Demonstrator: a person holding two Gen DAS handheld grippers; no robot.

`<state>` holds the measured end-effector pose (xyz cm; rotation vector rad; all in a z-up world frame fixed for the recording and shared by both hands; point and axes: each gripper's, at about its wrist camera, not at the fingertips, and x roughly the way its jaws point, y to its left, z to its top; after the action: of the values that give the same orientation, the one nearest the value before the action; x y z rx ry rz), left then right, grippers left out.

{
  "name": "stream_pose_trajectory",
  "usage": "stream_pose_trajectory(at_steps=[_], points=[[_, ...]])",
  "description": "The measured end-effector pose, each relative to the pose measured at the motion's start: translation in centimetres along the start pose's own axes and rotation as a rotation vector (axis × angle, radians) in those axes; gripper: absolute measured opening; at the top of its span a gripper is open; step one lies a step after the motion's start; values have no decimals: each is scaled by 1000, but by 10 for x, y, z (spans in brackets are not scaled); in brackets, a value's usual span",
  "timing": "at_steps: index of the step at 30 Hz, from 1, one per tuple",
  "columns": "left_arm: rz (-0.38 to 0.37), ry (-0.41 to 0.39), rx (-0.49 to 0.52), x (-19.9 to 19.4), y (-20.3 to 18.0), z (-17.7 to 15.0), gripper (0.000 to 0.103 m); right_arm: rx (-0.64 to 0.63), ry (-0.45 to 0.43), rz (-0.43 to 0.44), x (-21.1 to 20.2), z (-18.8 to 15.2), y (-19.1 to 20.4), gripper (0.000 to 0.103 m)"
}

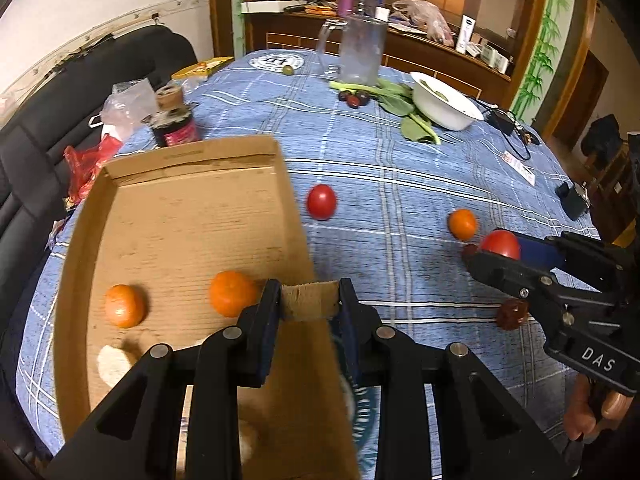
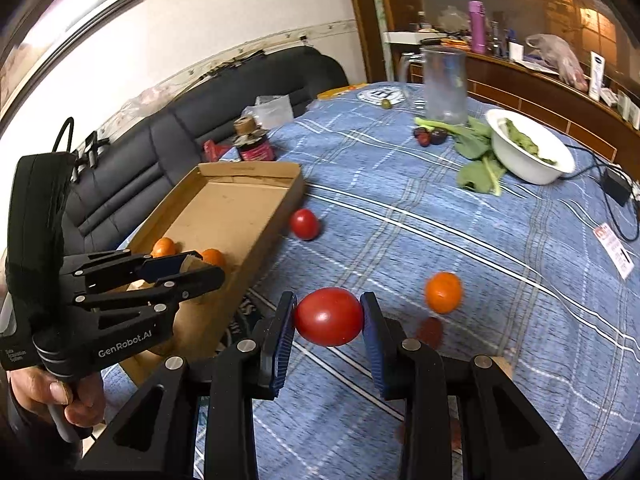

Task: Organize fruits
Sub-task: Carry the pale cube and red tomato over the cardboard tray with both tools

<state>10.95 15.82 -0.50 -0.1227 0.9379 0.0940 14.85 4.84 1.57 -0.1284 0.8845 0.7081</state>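
Note:
A shallow cardboard tray (image 1: 192,208) lies at the table's left; it also shows in the right wrist view (image 2: 236,204). Two oranges (image 1: 124,306) (image 1: 232,294) lie in it. My left gripper (image 1: 308,300) is shut on the tray's near right wall flap. My right gripper (image 2: 329,316) is shut on a red tomato (image 2: 329,316) and holds it above the cloth; the tomato also shows in the left wrist view (image 1: 500,244). Another tomato (image 1: 321,202) and a loose orange (image 1: 462,224) lie on the blue checked cloth. Dark red dates (image 1: 512,314) lie near the right gripper.
A clear glass mug (image 1: 360,50), a white bowl (image 1: 444,104) with greens, leafy greens (image 1: 400,104), dark plums (image 1: 354,98) and a small green fruit (image 1: 287,70) stand at the far side. A jar (image 1: 176,126) and bags (image 1: 120,104) are behind the tray. Cables and an adapter (image 1: 504,120) lie far right.

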Motion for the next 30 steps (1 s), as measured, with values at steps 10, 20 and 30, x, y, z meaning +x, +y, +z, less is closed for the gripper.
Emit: stream_pose_trajectory(at_steps=[10,20,30], points=[[31,3,-51,2,40,-1,26,-51,23,39,26,16,37,33],[62,12,-112,7,86,4,26,-103,53,77,61,36,71,33],[129,56,-178,27,126,23,26,-141,99,87,115,64,97,33]])
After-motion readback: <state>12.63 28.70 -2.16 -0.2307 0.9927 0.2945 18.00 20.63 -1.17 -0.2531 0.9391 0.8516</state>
